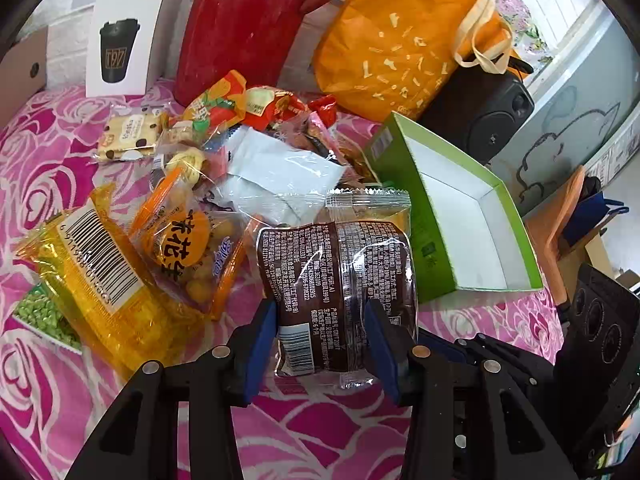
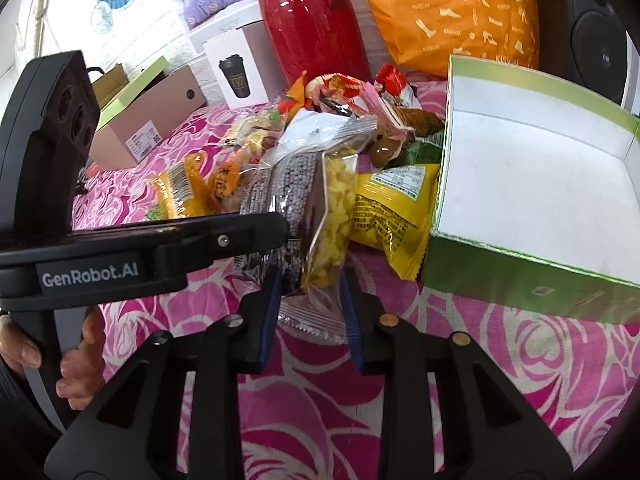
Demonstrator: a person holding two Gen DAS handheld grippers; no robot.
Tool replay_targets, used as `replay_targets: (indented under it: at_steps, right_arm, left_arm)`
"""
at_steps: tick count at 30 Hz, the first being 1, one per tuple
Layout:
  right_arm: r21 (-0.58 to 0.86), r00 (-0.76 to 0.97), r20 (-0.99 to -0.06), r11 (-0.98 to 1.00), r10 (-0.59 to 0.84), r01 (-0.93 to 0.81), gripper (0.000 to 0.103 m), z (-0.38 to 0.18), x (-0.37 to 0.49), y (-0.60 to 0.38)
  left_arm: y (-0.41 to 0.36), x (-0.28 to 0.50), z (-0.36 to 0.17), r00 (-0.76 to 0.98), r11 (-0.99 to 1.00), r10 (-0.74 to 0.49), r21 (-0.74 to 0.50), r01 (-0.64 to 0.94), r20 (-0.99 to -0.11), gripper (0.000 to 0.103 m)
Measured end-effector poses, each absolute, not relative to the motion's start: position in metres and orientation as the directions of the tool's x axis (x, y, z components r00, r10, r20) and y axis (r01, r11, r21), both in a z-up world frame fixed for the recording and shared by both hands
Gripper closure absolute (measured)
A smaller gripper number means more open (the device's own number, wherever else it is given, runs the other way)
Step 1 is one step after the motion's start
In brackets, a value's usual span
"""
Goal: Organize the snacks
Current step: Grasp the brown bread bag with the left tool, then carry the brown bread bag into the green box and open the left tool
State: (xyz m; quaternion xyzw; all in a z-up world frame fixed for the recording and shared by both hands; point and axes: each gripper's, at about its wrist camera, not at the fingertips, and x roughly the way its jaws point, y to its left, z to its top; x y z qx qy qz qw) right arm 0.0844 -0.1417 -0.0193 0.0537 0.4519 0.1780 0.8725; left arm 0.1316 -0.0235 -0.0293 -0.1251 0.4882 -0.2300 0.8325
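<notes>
My left gripper (image 1: 322, 342) is shut on a brown printed snack packet (image 1: 340, 272), held upright above the pink rose cloth. In the right wrist view the same packet (image 2: 320, 208) shows yellow pieces through its clear side. My right gripper (image 2: 310, 314) is closed against its lower end, with the left gripper (image 2: 276, 236) holding it from the left. An open green box (image 1: 432, 248) with a bare white inside lies just right of the packet (image 2: 520, 272). Behind it is a loose pile of snacks (image 1: 248, 136), and a yellow packet (image 2: 392, 216) rests against the box.
A red jug (image 1: 240, 20), an orange bag (image 1: 400, 40) and a black speaker (image 1: 496, 112) stand behind the pile. A white cup carton (image 1: 120, 48) and a pink cardboard box (image 2: 148, 120) stand at the back left. A hand (image 2: 76, 360) grips the left tool.
</notes>
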Motion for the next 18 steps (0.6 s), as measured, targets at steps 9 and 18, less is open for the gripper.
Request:
replay_targets:
  at_steps: [9, 18]
  right_arm:
    - [0.227, 0.642, -0.674, 0.929, 0.366, -0.292, 0.072, 0.039, 0.054, -0.157]
    - [0.237, 0.734, -0.627, 0.961, 0.261, -0.14, 0.072, 0.055, 0.054, -0.223]
  left_arm:
    - [-0.036, 0.099, 0.038, 0.512, 0.858, -0.511, -0.375, 0.35, -0.691, 0.057]
    - [-0.112, 0.119, 0.066, 0.485, 0.802, -0.574, -0.333, 0.496, -0.66, 0.057]
